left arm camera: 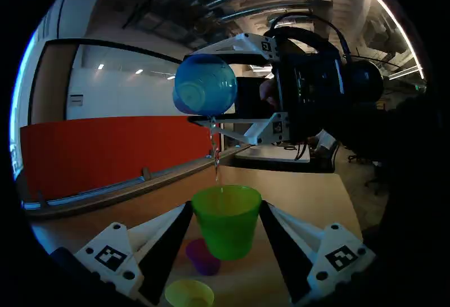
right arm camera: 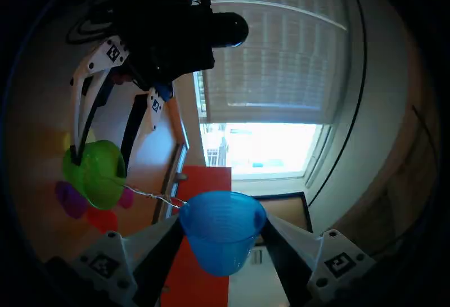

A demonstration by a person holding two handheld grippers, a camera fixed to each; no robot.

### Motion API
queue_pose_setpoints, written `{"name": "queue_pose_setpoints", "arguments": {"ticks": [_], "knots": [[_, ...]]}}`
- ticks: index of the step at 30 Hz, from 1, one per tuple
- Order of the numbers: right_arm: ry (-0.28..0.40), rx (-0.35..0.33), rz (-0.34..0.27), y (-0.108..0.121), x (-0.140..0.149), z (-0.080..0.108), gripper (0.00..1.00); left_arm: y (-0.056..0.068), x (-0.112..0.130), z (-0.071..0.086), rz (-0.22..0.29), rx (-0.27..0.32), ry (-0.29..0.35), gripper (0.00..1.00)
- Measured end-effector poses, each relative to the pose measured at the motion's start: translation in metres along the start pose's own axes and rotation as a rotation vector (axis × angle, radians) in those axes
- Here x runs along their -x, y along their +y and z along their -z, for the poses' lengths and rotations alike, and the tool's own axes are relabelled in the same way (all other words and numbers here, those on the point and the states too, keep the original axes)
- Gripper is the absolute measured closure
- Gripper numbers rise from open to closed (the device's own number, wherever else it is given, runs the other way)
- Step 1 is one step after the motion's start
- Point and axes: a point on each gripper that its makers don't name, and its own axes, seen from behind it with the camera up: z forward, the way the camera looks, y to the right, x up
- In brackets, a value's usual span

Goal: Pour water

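My left gripper (left arm camera: 226,229) is shut on a green cup (left arm camera: 226,221), held upright above the wooden table (left arm camera: 304,194). Above it my right gripper (left arm camera: 211,89) holds a blue cup (left arm camera: 205,84) tipped on its side, and a thin stream of water (left arm camera: 215,152) falls from its rim into the green cup. In the right gripper view, the right gripper (right arm camera: 222,234) is shut on the blue cup (right arm camera: 221,229). The water stream (right arm camera: 152,194) runs from it to the green cup (right arm camera: 94,174), held by the left gripper (right arm camera: 98,152).
A purple cup (left arm camera: 201,256) and a yellow cup (left arm camera: 189,294) stand on the table below the green cup. Small purple (right arm camera: 70,198), pink and red cups lie around it in the right gripper view. An orange partition (left arm camera: 112,152) runs along the table's far edge. A bright window (right arm camera: 259,144) lies beyond.
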Motion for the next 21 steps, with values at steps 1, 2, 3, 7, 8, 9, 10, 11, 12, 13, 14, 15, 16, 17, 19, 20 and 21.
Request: {"name": "queue_pose_setpoints", "arguments": {"ticks": [1,2,3,7,8,9,10,11,12,13,14,15,16,17,19,20,21], "knots": [[0.0,0.0,0.004,-0.0002,-0.0001,-0.0003,0.1,0.0,0.0003,0.0002,0.0,-0.001,-0.001,0.13],[0.0,0.0,0.007,-0.0004,-0.0001,-0.0005,0.1,-0.0001,0.0006,0.0004,0.001,-0.002,-0.002,0.13],[-0.001,0.0,0.01,-0.0006,-0.0002,-0.0007,0.1,-0.0001,0.0008,0.0005,0.001,-0.002,-0.002,0.13],[-0.001,-0.001,0.019,-0.0007,-0.0011,-0.002,0.1,0.0,0.0017,0.0003,-0.003,-0.004,-0.003,0.14],[-0.001,-0.002,0.02,-0.0005,-0.0014,-0.0024,0.1,0.0001,0.002,0.0002,-0.003,-0.003,-0.003,0.14],[0.0,-0.002,0.021,-0.0003,-0.0018,-0.0027,0.1,0.0002,0.0023,0.0001,-0.002,-0.003,-0.003,0.14],[0.001,-0.001,0.023,0.0003,-0.0023,-0.0028,0.1,0.0006,0.0025,0.0,-0.002,-0.001,-0.004,0.13],[0.002,0.0,0.024,0.0008,-0.0028,-0.0029,0.1,0.0009,0.0027,-0.0001,-0.001,0.001,-0.004,0.13],[0.003,0.0,0.026,0.0012,-0.0032,-0.003,0.1,0.0011,0.0028,-0.0001,-0.001,0.002,-0.004,0.13],[0.003,0.001,0.029,0.0016,-0.0034,-0.0031,0.1,0.0012,0.0025,-0.0001,-0.001,0.002,-0.003,0.13],[0.003,0.001,0.033,0.002,-0.0036,-0.0032,0.1,0.0013,0.0022,-0.0001,-0.001,0.003,-0.002,0.13],[0.003,0.002,0.036,0.0022,-0.0038,-0.0033,0.1,0.0014,0.0019,-0.0002,-0.001,0.003,-0.001,0.14],[0.004,0.002,0.04,0.0023,-0.0041,-0.0034,0.1,0.0015,0.0016,-0.0003,0.0,0.003,-0.001,0.14],[0.004,0.002,0.044,0.0023,-0.0043,-0.0035,0.1,0.0016,0.0013,-0.0003,0.0,0.003,0.0,0.14],[0.004,0.001,0.048,0.0023,-0.0048,-0.0036,0.1,0.0017,0.0009,-0.0005,0.0,0.004,0.001,0.14],[0.004,0.001,0.05,0.0024,-0.0051,-0.0037,0.1,0.0017,0.0007,-0.0006,0.001,0.005,0.001,0.14],[0.004,0.0,0.051,0.0024,-0.0054,-0.0037,0.1,0.0017,0.0006,-0.0007,0.001,0.005,0.001,0.14]]}}
